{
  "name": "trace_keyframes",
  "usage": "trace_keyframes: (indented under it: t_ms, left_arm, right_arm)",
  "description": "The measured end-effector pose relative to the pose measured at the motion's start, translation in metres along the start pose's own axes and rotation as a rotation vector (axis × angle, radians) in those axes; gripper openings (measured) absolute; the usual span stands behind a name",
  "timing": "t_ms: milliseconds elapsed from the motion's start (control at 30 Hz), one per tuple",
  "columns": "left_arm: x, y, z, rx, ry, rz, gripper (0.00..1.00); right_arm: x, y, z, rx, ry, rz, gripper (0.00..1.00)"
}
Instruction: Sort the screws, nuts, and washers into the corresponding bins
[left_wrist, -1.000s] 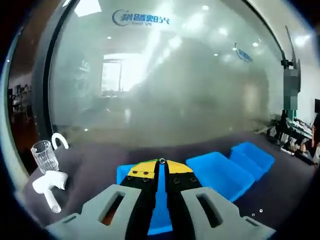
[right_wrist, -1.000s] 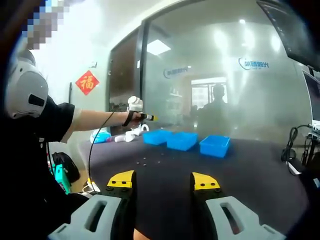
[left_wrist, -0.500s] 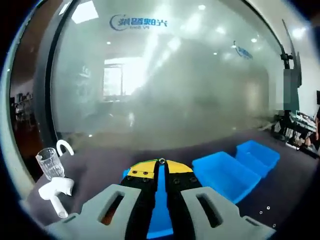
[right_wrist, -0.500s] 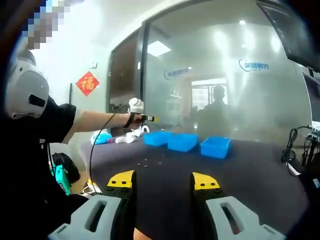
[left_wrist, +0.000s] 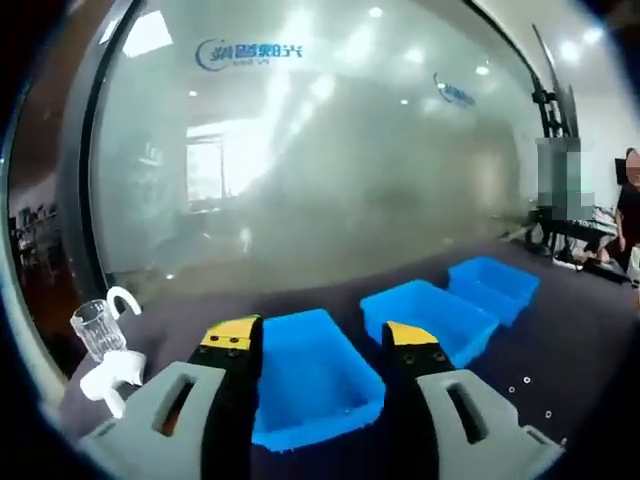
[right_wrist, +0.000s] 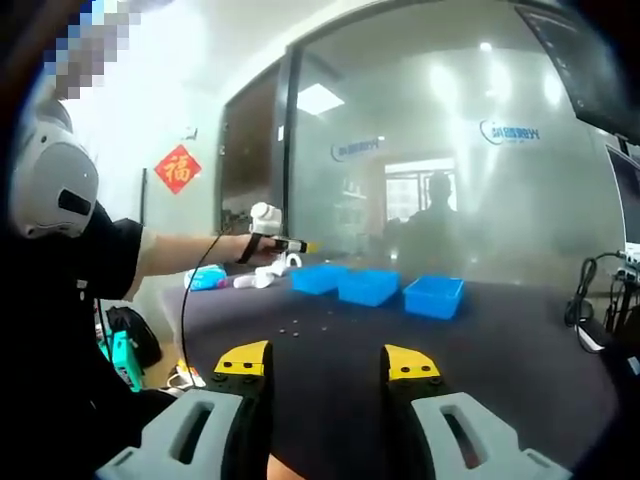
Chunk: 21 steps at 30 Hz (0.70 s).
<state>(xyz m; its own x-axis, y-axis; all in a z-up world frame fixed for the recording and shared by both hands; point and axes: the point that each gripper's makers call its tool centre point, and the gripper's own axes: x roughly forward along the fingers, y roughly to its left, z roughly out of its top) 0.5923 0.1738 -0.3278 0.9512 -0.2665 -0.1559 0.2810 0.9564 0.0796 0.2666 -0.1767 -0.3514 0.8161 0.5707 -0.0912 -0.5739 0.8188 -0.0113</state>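
Left tool (left_wrist: 320, 345) gapes above the nearest blue bin (left_wrist: 312, 378) — hardware (left_wrist: 520, 385) lies off right.

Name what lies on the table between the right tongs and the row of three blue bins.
In the right gripper view, small loose fasteners lie scattered on the dark table between the right tongs and the blue bins; the rest is bare.

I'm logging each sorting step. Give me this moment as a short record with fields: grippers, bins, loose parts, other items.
left gripper: open, over the nearest blue bin
right gripper: open, empty, above the dark table
bins: three blue bins in a row
loose parts: small hardware scattered on the table before the bins; kinds too small to tell
other items: clear glass beside a white object
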Motion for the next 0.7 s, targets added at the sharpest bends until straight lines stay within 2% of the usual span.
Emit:
trace_keyframes:
  t_ms: [233, 467, 700]
  left_arm:
    - [-0.043, -0.016, -0.01, -0.018, -0.03, -0.064, 0.49]
    - [-0.105, -0.039, -0.006, -0.035, -0.1, -0.157, 0.49]
    - [-0.151, -0.031, -0.015, -0.06, -0.131, -0.214, 0.47]
  right_arm:
    - [-0.001, -0.004, 0.005, 0.0, -0.018, -0.015, 0.38]
    - [-0.001, -0.008, 0.012, -0.007, -0.035, -0.024, 0.38]
    - [0.002, -0.009, 0.02, -0.011, -0.053, -0.026, 0.38]
